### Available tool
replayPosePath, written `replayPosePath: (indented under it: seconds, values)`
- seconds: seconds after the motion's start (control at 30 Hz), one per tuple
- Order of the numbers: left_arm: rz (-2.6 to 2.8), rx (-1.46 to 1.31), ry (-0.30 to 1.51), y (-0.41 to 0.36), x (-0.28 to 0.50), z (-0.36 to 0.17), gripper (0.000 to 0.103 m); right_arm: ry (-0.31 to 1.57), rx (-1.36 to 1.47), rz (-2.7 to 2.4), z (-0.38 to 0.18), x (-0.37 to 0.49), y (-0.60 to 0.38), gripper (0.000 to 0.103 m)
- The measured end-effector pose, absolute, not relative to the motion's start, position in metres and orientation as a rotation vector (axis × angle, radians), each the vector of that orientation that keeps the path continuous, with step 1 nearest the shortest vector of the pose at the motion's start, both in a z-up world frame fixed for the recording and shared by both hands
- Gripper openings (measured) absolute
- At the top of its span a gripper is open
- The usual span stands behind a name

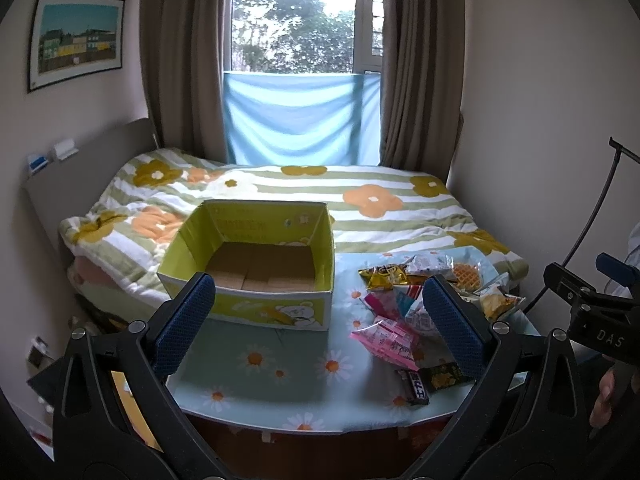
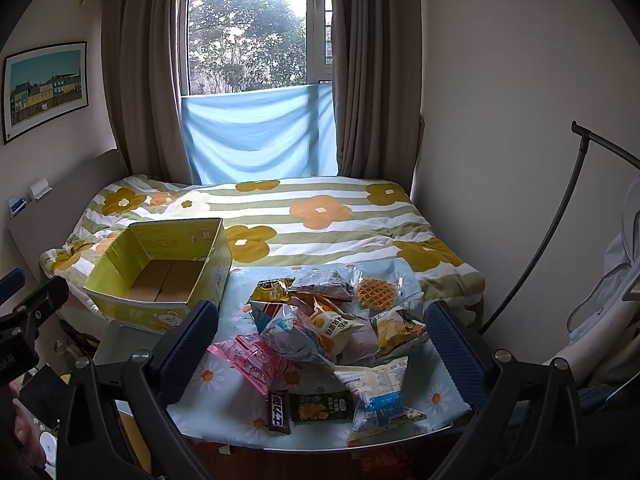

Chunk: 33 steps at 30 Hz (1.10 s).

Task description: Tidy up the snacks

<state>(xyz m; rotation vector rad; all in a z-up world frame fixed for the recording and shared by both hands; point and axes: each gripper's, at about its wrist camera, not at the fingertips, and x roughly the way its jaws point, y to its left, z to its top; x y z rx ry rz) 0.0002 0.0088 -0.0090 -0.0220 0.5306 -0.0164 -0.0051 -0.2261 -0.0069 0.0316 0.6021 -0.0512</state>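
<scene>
The snacks are piled right of the box, nearer the right gripper; both grippers are held wide open.

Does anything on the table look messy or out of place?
Yes. The snack packets lie in a loose, overlapping heap on the table, while the box beside them is empty. Nothing looks spilled or torn.

On the table the box sits at ten o'clock with the snack pile to its right at the centre, a waffle at the pile's one o'clock, a bar at its six o'clock edge, and the bed behind.
</scene>
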Motion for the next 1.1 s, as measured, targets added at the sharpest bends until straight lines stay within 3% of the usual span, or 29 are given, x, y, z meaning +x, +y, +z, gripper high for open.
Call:
replayPosePath:
  seconds: [1.1]
  values:
    - [-0.026,-0.016,0.519,0.0086,-0.0095,-0.0027,0.103,0.585,0.045,-0.051,-0.0039,-0.0057,-0.2186,0.103]
